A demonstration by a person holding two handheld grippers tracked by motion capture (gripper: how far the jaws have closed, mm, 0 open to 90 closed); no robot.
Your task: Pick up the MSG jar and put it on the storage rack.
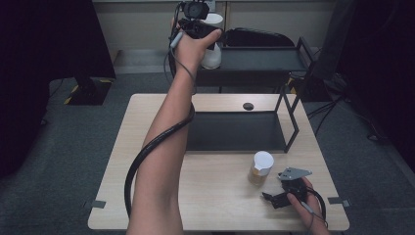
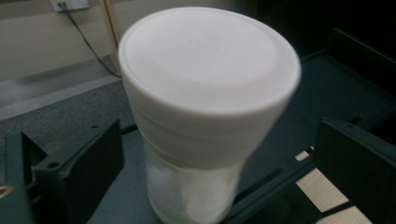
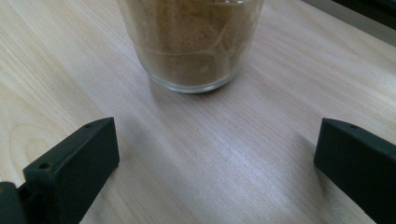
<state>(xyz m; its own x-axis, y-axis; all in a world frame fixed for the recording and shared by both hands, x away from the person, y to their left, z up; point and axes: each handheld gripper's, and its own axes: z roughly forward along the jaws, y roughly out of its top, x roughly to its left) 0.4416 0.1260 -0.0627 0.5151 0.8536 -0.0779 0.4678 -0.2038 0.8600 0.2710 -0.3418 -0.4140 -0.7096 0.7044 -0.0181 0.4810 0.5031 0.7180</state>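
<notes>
I have my left gripper [image 1: 208, 36] stretched far out over the dark shelf rack [image 1: 264, 61] behind the table, and between its jaws stands a white-lidded jar [image 2: 205, 116] of pale, whitish contents. In the left gripper view my 2 jaws stand wide apart, 1 on each side of the jar, with a clear gap to the glass on both sides, so nothing is pressed or gripped. The jar rests upright on the rack's dark top surface. Its base runs off the bottom edge there, so I cannot see how it sits. From the high view my own hand and the gripper body cover most of that jar; just its white lid and a slice of its side peek out.

My right gripper [image 1: 288, 192] lies low on the wooden table [image 1: 215, 196] near its front right corner, jaws spread apart and holding nothing. Just ahead of it stands a second jar [image 1: 260, 169] with a white lid and brown powder inside, apart from both jaws. In the right gripper view its upper part is cut off at the top. A low black frame [image 1: 288, 115] stands on the table behind it, beside a small dark disc [image 1: 248, 105] I cannot identify.
</notes>
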